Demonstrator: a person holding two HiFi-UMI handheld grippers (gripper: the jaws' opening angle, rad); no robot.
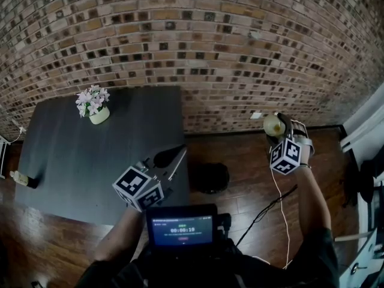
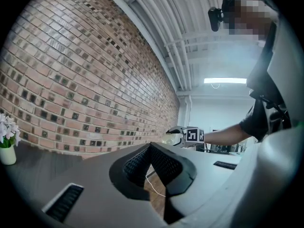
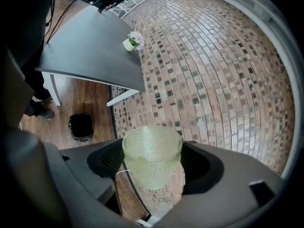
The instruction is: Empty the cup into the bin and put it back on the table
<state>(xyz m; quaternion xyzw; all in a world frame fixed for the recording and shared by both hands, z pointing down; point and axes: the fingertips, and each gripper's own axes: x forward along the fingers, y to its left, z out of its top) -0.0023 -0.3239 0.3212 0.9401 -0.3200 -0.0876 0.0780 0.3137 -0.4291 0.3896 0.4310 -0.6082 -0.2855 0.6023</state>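
Observation:
A pale green, bumpy-textured cup (image 3: 152,158) sits between the pads of my right gripper (image 3: 152,151), which is shut on it. In the head view that gripper (image 1: 278,129) holds the cup (image 1: 274,125) out over the wooden floor near the brick wall, right of the table. The black bin (image 1: 210,177) stands on the floor beside the table's right edge, left of and below the cup. My left gripper (image 1: 173,157) hovers over the dark table's (image 1: 72,155) near right corner. Its pads (image 2: 142,163) meet at the tips with nothing between them. I cannot tell what the cup holds.
A small pot of pale flowers (image 1: 95,105) stands at the table's far side. A bottle (image 1: 21,179) lies at its left edge. A cable (image 1: 270,206) trails across the floor. White furniture (image 1: 366,137) stands at the right. The brick wall (image 1: 240,53) runs behind.

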